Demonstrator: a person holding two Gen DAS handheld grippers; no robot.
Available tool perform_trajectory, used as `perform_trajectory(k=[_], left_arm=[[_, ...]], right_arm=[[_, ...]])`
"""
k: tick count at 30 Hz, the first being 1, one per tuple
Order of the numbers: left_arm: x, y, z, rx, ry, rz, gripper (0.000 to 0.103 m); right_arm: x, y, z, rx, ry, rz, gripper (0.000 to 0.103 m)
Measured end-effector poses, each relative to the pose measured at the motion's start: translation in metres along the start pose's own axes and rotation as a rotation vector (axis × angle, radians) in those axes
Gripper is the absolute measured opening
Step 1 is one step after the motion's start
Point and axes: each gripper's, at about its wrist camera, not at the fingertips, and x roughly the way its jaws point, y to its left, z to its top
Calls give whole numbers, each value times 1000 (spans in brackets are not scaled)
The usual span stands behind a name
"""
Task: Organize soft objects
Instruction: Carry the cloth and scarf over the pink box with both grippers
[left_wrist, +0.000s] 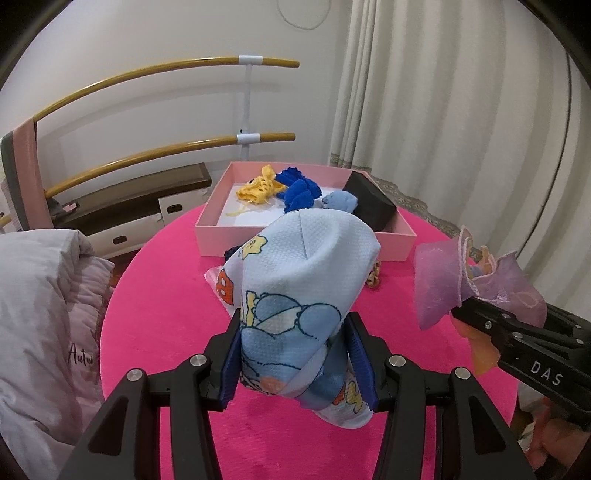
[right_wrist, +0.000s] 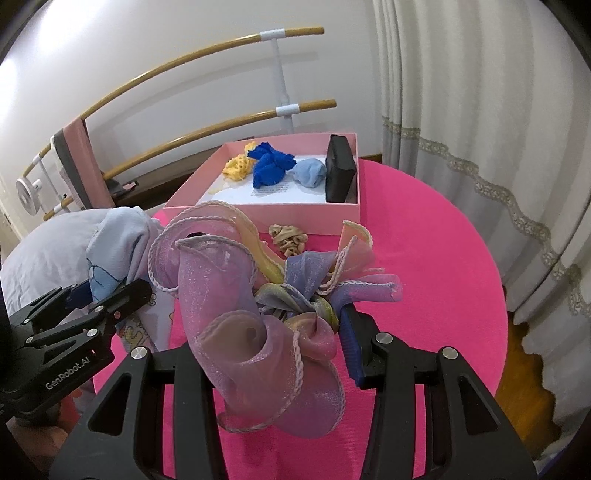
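Observation:
My left gripper (left_wrist: 293, 354) is shut on a light blue cartoon-print cloth (left_wrist: 306, 273) and holds it up over the pink round table (left_wrist: 162, 295). My right gripper (right_wrist: 273, 350) is shut on a ruffled pink and purple organza cloth (right_wrist: 229, 295), also lifted above the table. Each gripper shows in the other's view: the right one (left_wrist: 465, 312) with its organza cloth (left_wrist: 439, 280), the left one (right_wrist: 114, 295) with its blue cloth (right_wrist: 118, 243). A pink box (right_wrist: 258, 216) at the table's far side holds a yellow knit piece (right_wrist: 238, 166), a dark blue cloth (right_wrist: 271, 166), a pale blue cloth (right_wrist: 310, 173) and a black block (right_wrist: 340, 173).
A beige scrunchie (right_wrist: 290, 238) lies on the table just in front of the box. A pale quilted coat (left_wrist: 40, 317) lies at the left beside the table. Wooden ballet bars (left_wrist: 155, 75) stand behind, curtains (right_wrist: 480, 129) hang at the right.

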Motion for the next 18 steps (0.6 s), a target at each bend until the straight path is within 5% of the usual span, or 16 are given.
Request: perform_trajectory(k=[18], left_arm=[[1, 16, 42, 4, -68, 34, 48]], right_arm=[[-15, 4, 53, -38, -83, 48, 41]])
